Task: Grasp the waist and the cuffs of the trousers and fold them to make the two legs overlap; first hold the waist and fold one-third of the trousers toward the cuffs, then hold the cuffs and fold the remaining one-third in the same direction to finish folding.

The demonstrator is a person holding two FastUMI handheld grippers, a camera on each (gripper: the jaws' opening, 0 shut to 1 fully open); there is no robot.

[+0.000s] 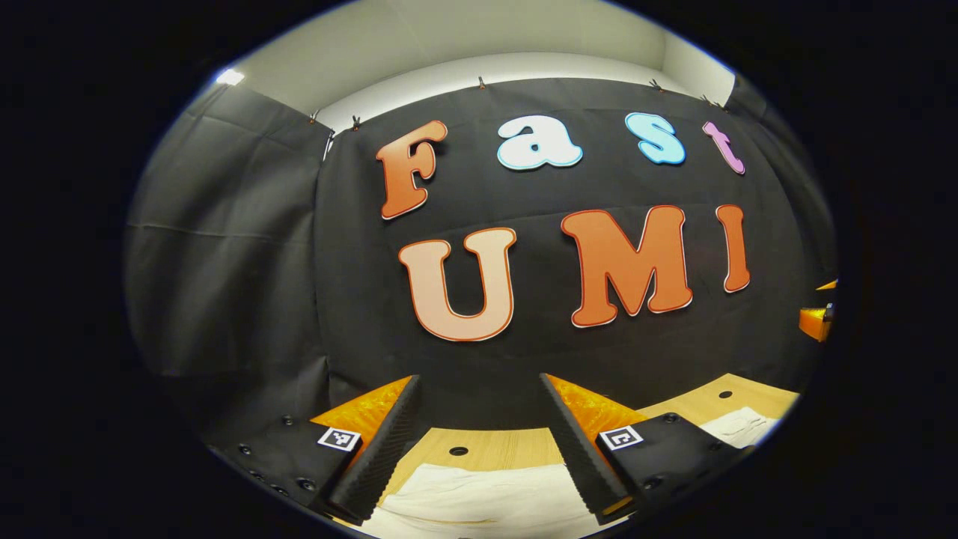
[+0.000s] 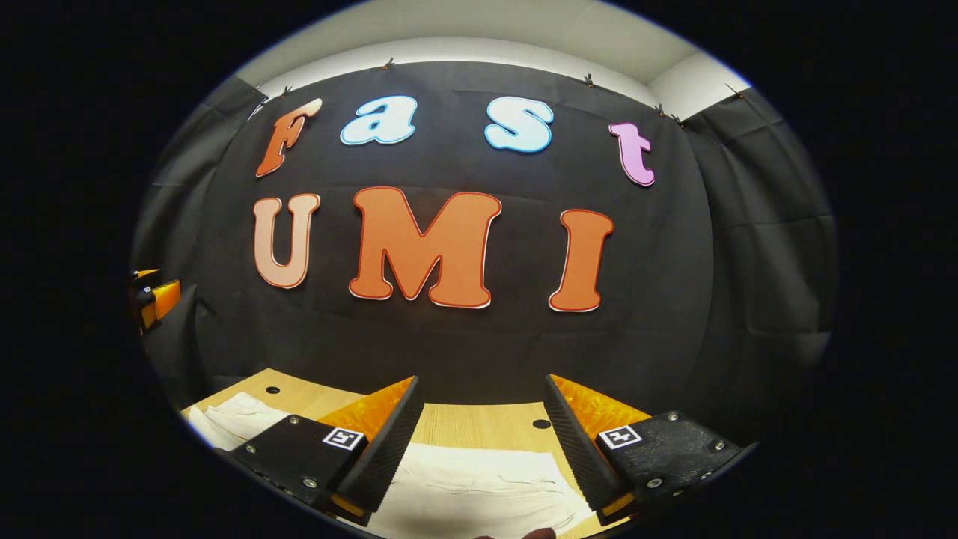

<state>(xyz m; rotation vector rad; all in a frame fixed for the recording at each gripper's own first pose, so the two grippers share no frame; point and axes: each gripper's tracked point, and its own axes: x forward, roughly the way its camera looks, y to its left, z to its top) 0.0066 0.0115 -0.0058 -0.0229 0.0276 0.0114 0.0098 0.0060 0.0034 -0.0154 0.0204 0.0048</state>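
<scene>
White trousers lie flat on the wooden table, seen low in the left gripper view between my fingers, with another white part off to the right. My left gripper is open above the cloth, holding nothing. In the right gripper view the trousers spread across the table below my right gripper, which is open and holds nothing. A further stretch of the white cloth reaches to the left. Whether waist or cuffs lie under each gripper I cannot tell.
The black booth wall stands close behind the table's far edge. Small round holes dot the tabletop. The other gripper shows at the right edge of the left gripper view and the left edge of the right gripper view.
</scene>
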